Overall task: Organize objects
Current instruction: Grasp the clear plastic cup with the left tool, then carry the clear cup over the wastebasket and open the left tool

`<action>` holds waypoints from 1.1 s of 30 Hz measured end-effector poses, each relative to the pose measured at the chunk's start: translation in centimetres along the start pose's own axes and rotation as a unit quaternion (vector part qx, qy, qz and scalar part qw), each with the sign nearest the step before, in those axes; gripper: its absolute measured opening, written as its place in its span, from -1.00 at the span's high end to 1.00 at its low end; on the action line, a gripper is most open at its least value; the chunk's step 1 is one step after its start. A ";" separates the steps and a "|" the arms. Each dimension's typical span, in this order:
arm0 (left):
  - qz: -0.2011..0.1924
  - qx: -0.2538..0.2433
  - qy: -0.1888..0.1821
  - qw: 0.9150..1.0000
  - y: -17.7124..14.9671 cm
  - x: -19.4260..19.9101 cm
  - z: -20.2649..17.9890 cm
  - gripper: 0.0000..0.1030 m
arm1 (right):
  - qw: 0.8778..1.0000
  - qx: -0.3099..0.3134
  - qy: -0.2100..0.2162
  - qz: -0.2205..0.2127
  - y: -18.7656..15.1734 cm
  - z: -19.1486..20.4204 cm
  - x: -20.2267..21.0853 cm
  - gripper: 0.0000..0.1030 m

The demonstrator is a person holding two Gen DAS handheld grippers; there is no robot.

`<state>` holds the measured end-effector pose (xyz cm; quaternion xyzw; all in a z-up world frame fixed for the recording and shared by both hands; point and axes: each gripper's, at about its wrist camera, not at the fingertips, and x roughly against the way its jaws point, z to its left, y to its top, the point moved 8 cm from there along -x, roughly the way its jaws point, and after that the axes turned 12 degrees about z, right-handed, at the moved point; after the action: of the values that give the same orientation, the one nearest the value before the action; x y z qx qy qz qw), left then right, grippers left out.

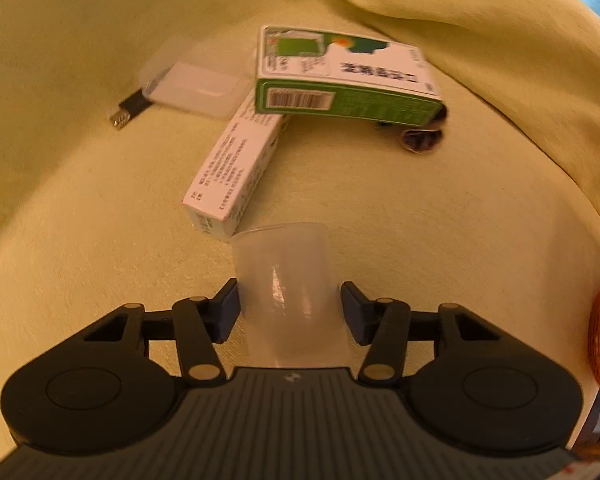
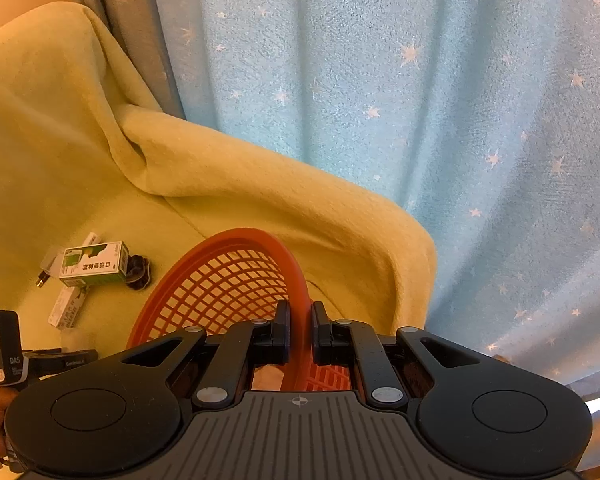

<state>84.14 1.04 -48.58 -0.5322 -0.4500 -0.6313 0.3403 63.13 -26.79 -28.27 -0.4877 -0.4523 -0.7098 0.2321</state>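
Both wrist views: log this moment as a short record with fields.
surface: yellow-green blanket
left gripper: open around a translucent plastic cup; contact unclear
right gripper: shut on the rim of the orange mesh basket
loose items: green-and-white box lying over a white carton, clear plastic case, small dark object by the box
backdrop: blue star-print curtain
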 end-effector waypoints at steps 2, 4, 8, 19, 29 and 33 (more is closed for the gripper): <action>-0.006 -0.011 -0.003 1.000 -0.2 0.7 -0.2 0.06 | 1.000 0.000 0.000 0.000 0.0 -0.1 0.0 0.88; -0.014 -0.022 -0.003 1.000 -0.3 1.8 -0.3 0.06 | 1.000 -0.002 0.001 0.000 -0.1 -0.1 0.0 0.88; -0.035 -0.040 -0.021 0.998 -0.3 5.2 -1.1 0.06 | 1.000 -0.003 0.004 0.000 -0.1 -0.2 0.0 0.88; -0.084 -0.093 -0.093 0.988 0.1 12.9 -6.5 0.06 | 1.000 -0.007 0.008 -0.002 0.1 -0.7 -0.2 0.88; -0.102 -0.126 -0.140 0.977 -0.7 15.9 -11.0 0.06 | 1.000 -0.006 0.011 -0.004 0.0 -0.9 -0.1 0.88; -0.103 -0.133 -0.148 0.975 -1.2 16.1 -11.8 0.06 | 1.000 -0.005 0.012 -0.005 -0.1 -1.0 0.0 0.88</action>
<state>75.45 -8.67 -33.42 -0.6112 -0.4596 -0.6313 0.1292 62.59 -27.67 -28.46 -0.4777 -0.4486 -0.7191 0.2314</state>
